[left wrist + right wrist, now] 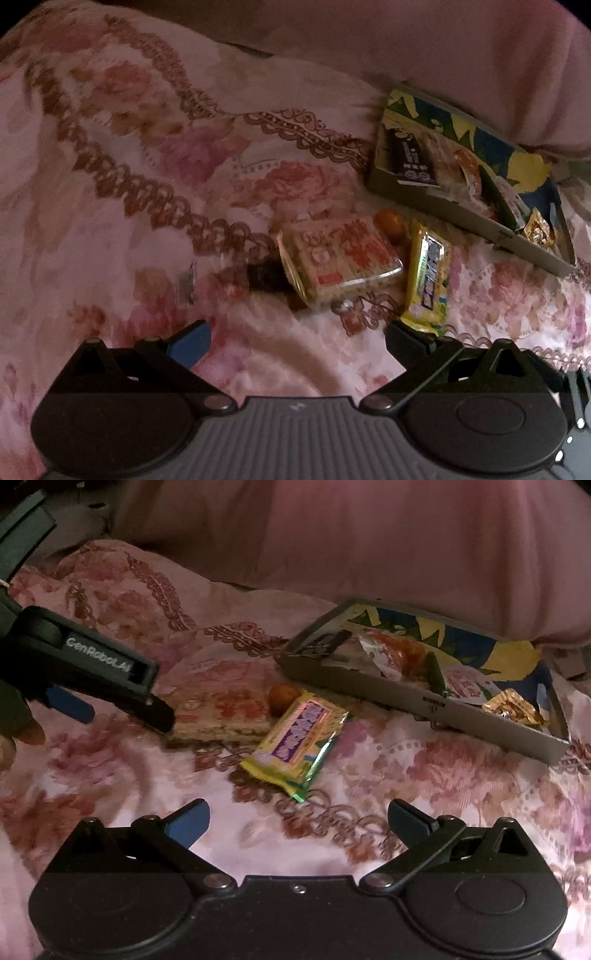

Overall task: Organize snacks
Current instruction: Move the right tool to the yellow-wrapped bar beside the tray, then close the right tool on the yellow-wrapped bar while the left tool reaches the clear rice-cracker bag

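1. Two tongs are hovering over a floral bedspread (424, 775); the left tongs (297, 345) are spread wide and gripping nothing.
2. The right tongs (298, 823) are likewise standing wide and empty.
3. A yellow snack packet (295, 740) is lying on the bedspread beside a clear-wrapped cracker pack (338, 258), with a small orange ball (388, 224) just behind them.
4. A grey tray (417, 701), farther right, is holding several snacks, including a gold-wrapped piece (511, 705).
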The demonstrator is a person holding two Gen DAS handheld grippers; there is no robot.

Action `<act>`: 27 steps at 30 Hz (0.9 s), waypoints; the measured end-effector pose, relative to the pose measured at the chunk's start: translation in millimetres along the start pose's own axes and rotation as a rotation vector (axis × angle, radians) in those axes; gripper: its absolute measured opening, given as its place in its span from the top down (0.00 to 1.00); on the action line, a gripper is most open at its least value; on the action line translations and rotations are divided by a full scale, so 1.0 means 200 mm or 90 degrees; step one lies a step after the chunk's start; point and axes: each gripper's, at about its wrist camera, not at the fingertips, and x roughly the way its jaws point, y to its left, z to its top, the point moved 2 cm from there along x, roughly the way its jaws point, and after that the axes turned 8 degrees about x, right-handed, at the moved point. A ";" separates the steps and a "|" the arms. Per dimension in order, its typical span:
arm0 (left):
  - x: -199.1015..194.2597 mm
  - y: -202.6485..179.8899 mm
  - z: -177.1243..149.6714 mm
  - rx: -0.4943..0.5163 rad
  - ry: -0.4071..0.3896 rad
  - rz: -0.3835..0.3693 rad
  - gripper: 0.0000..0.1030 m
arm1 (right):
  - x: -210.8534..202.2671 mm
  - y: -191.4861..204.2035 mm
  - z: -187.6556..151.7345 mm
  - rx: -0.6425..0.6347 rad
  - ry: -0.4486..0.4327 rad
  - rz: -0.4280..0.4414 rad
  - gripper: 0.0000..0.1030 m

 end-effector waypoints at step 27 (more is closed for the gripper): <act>0.33 0.07 0.18 -0.077 0.037 -0.094 0.01 | 0.39 -0.01 0.13 0.107 0.011 -0.018 0.18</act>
